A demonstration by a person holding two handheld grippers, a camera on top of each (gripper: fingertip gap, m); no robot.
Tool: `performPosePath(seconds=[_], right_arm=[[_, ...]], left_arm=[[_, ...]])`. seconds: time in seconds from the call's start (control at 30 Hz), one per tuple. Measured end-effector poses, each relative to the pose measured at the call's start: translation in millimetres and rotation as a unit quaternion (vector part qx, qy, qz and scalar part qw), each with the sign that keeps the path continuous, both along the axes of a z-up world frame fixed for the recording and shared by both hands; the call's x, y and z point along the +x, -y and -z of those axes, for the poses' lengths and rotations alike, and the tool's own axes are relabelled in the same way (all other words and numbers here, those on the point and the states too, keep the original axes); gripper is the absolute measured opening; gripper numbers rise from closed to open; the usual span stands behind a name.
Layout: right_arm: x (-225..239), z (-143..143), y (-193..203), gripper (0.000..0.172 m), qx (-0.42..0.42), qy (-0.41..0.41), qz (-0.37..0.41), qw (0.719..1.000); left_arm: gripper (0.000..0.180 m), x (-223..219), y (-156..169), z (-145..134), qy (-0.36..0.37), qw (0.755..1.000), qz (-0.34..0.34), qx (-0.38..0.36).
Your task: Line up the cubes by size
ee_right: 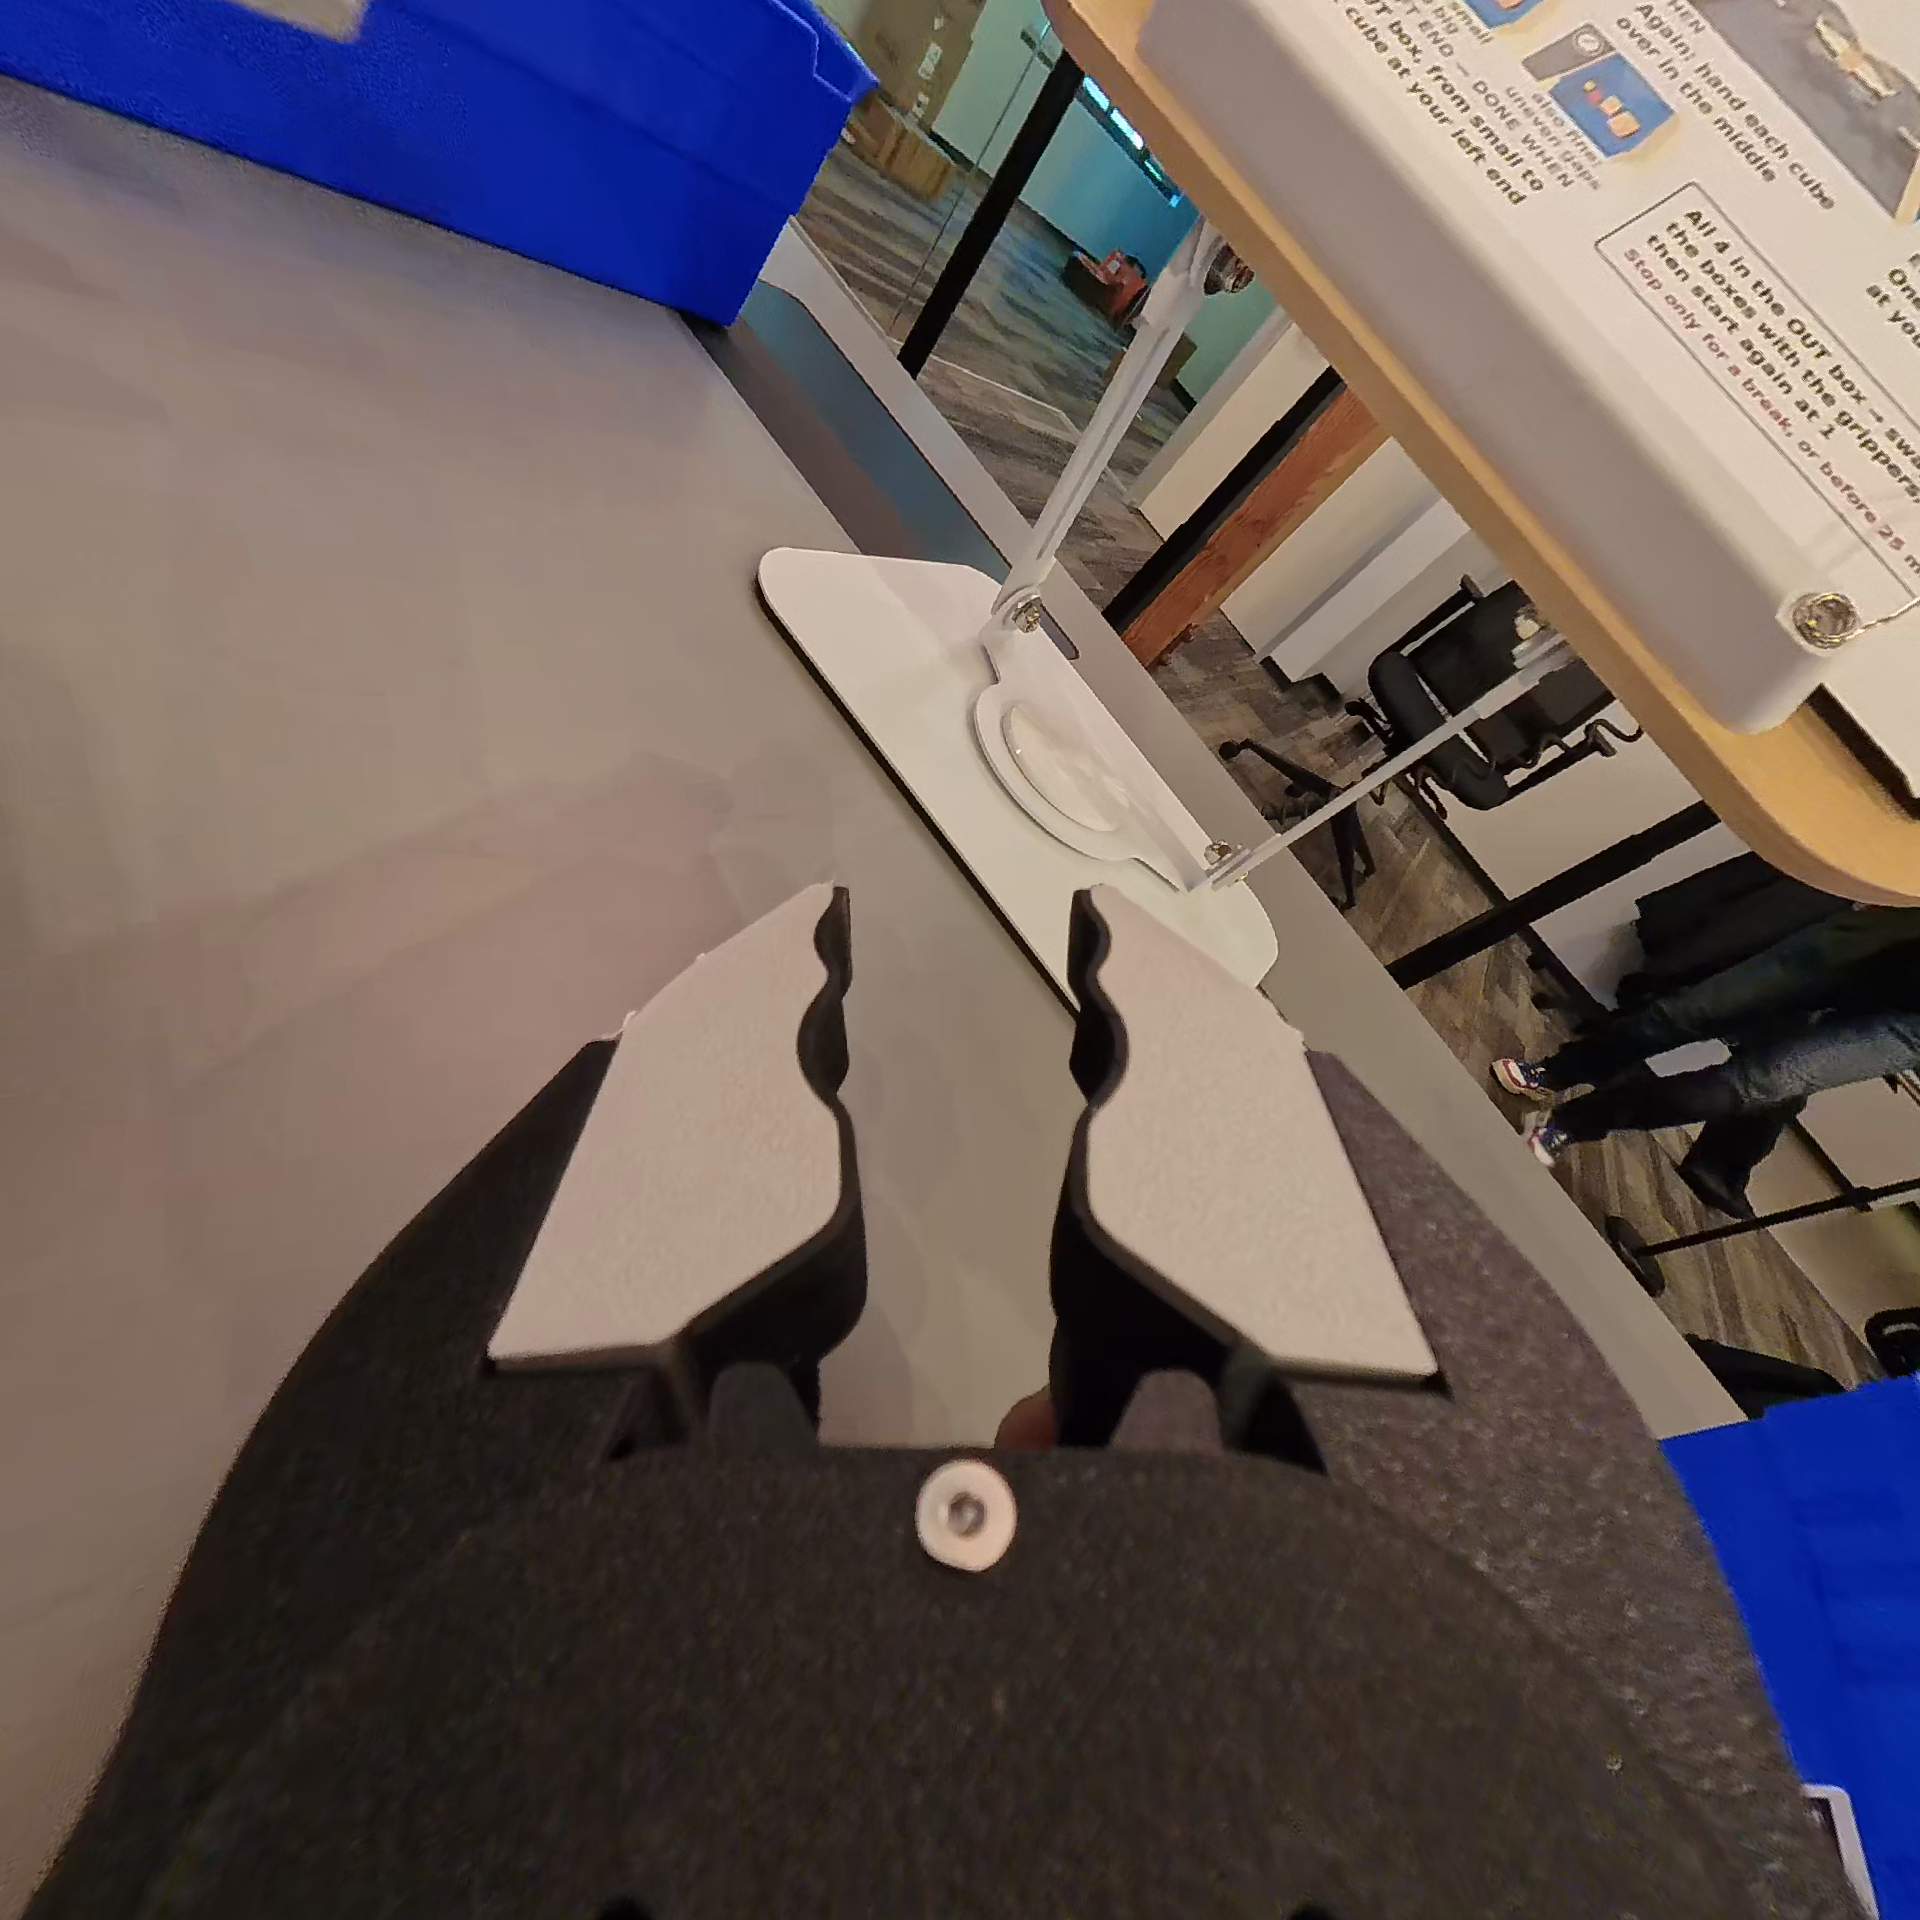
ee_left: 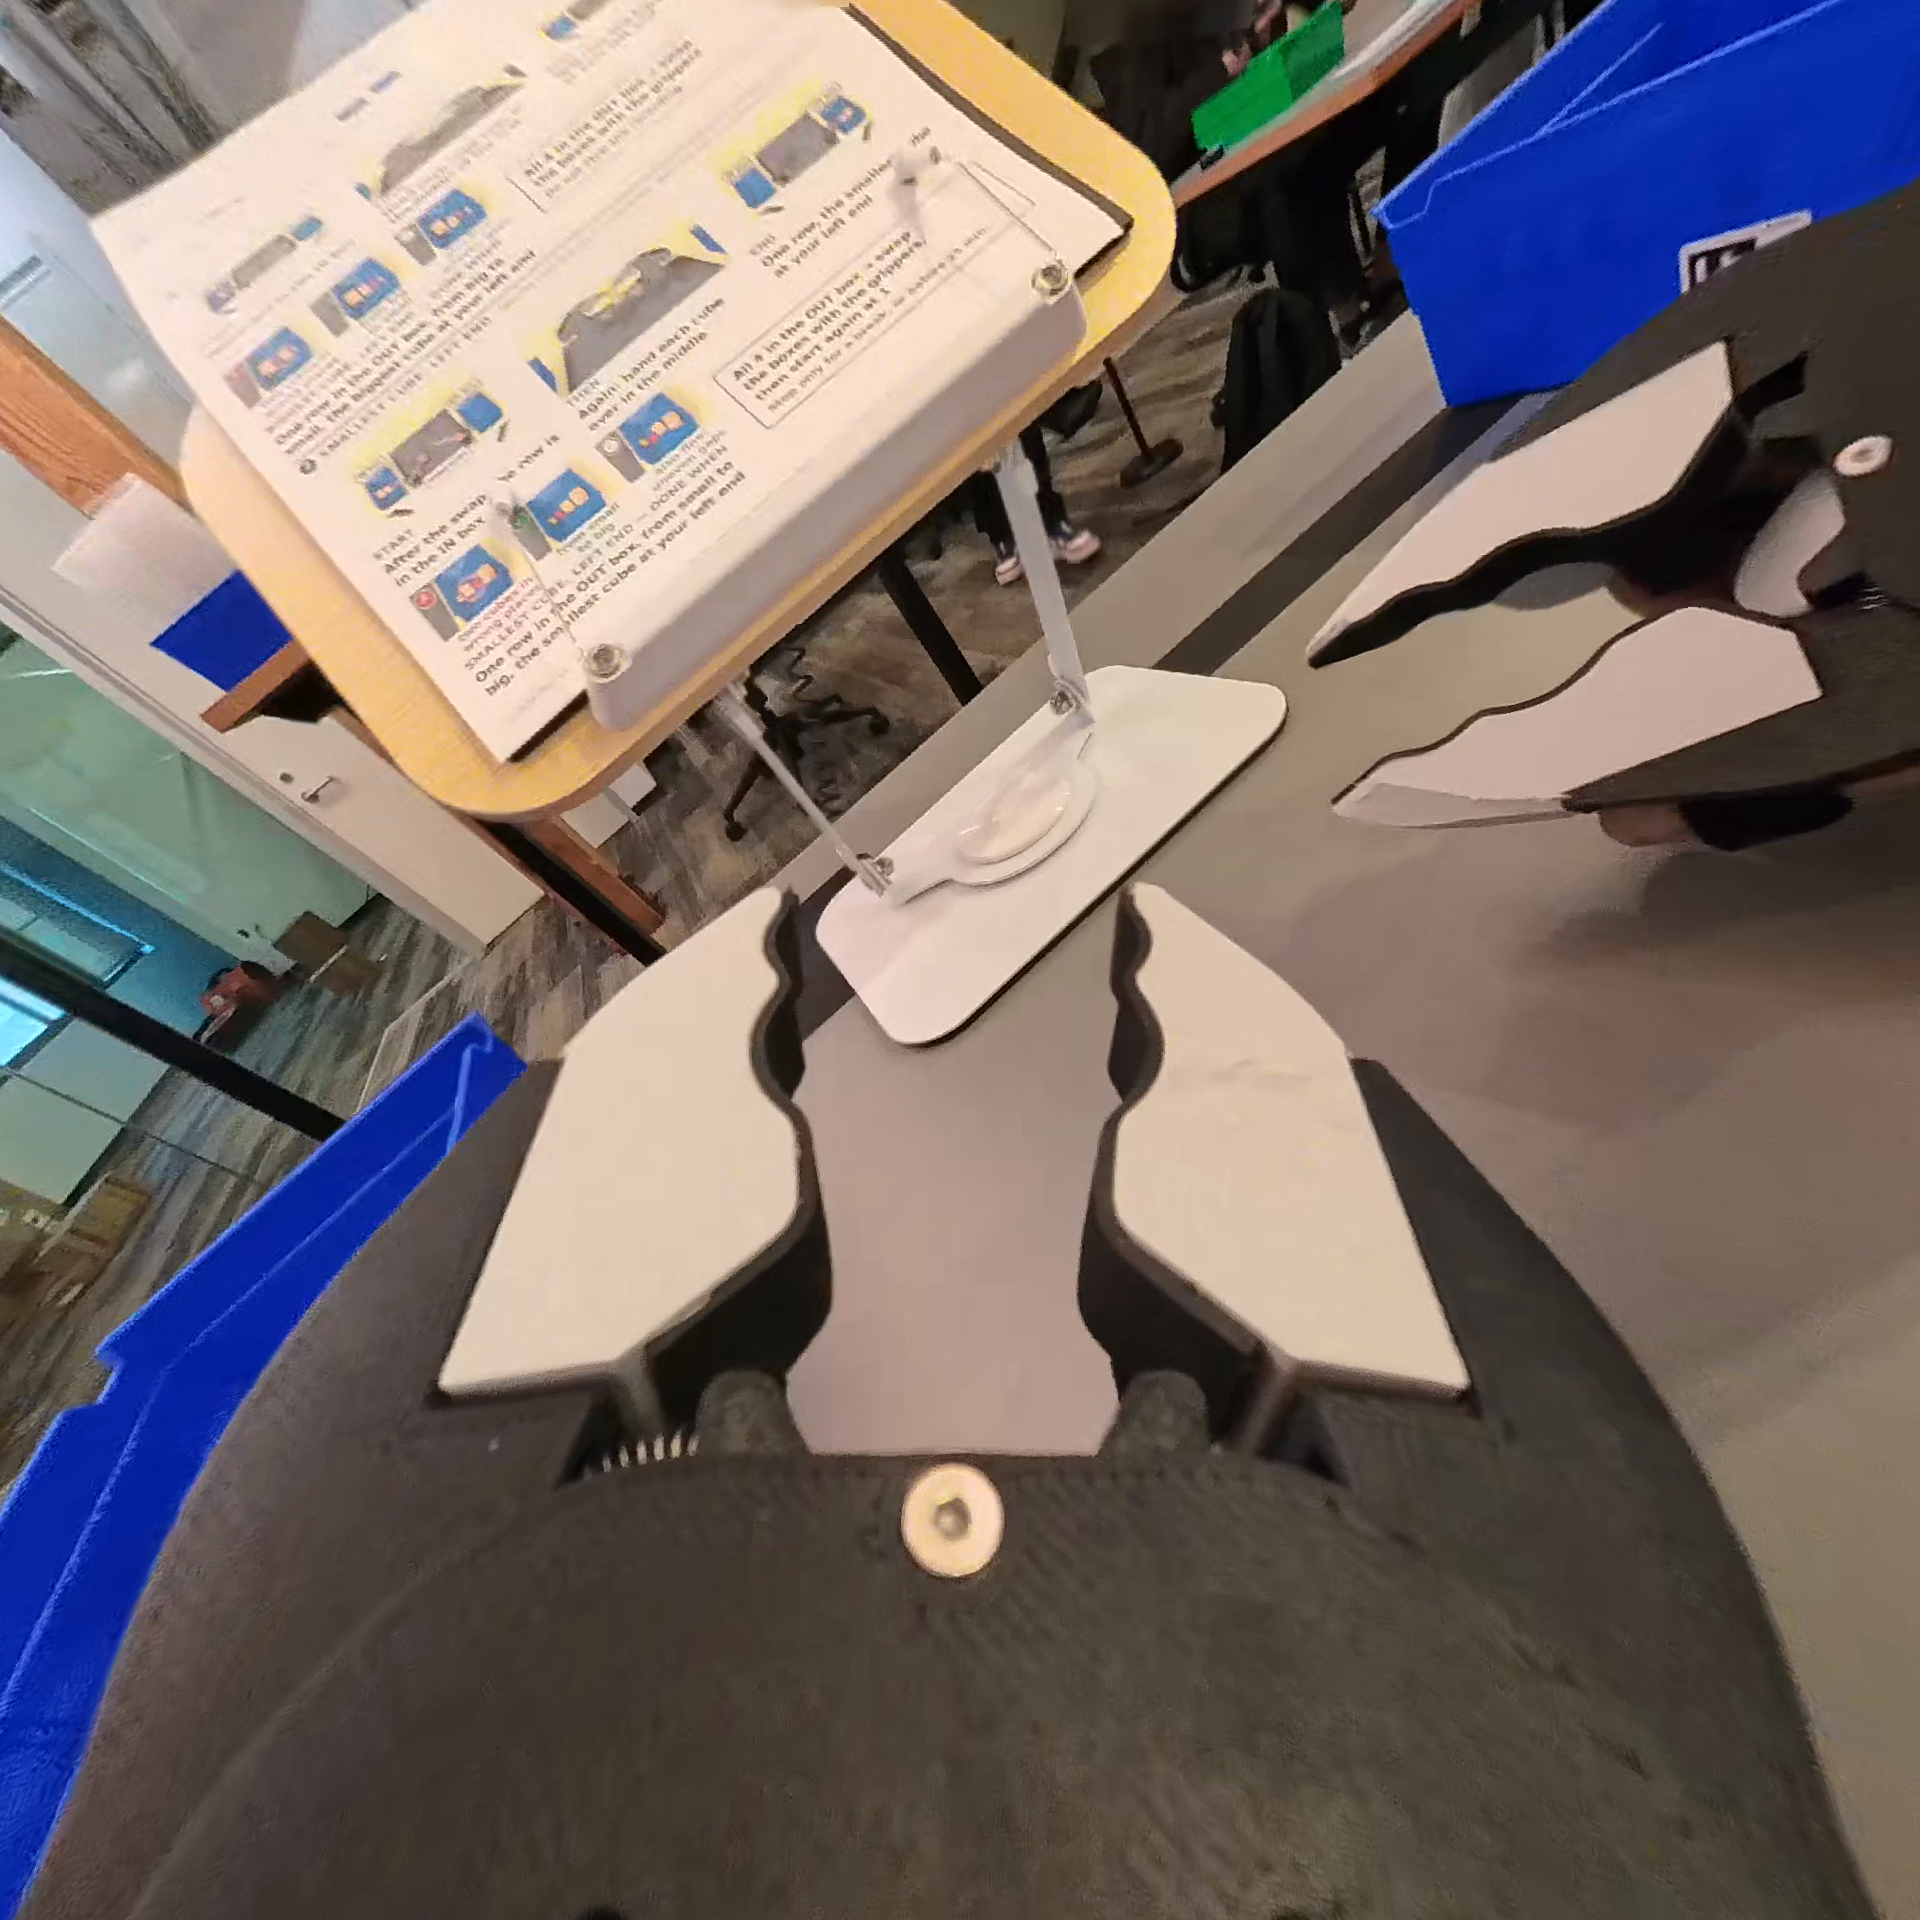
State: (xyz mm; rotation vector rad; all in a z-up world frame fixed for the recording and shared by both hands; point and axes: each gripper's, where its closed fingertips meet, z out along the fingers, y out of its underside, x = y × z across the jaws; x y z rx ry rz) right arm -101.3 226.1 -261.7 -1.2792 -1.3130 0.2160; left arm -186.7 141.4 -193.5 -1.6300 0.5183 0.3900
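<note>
Your left tongs [ee_left: 951, 914] and right tongs [ee_right: 961, 914] were spread, empty, above the grey counter [ee_right: 364, 675]. No cubes showed; they would probably be light and rigid, best pinched across opposite flat faces.

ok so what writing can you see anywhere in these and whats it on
Instruction sheet on the tilted stand: many printed lines beside small pictures. Some lines are sharp and some blurred, and I won't copy the wording.
White label on the blue bin: cut off by the right gripper, unreadable.
Table: no writing.
</note>
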Motion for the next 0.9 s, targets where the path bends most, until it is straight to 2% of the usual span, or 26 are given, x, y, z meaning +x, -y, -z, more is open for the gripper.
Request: performPosePath(seconds=[0.13, 0.3, 0.4, 0.53, 0.7, 0.77, 0.9], right_arm=[[0, 1, 0, 0.039, 0.0, 0.002, -0.001, 1.0], [0, 1, 1, 0.04, 0.002, 0.003, -0.002, 1.0], [0, 2, 1, 0.04, 0.003, 0.006, -0.003, 1.0], [-1, 2, 2, 0.04, 0.005, 0.008, -0.005, 1.0], [-1, 3, 2, 0.04, 0.006, 0.01, -0.006, 1.0], [-2, 3, 3, 0.04, 0.007, 0.012, -0.007, 1.0], [-2, 5, 3, 0.04, 0.008, 0.019, -0.008, 1.0]], left_arm=[[0.049, -9, 16, 0, -0.006, 1.0, -0.006, 0.013], [0.054, -17, 21, 13, 0.021, 1.0, -0.013, -0.003], [0.054, -17, 22, 8, 0.015, 1.0, -0.014, 0.006], [0.053, -27, 32, -19, -0.005, 0.999, -0.021, 0.039], [0.052, -82, 58, -83, -0.034, 0.995, -0.048, 0.081], [0.051, -110, 63, -101, -0.053, 0.995, -0.051, 0.07], [0.047, -157, 56, -95, -0.125, 0.991, -0.015, -0.038]])
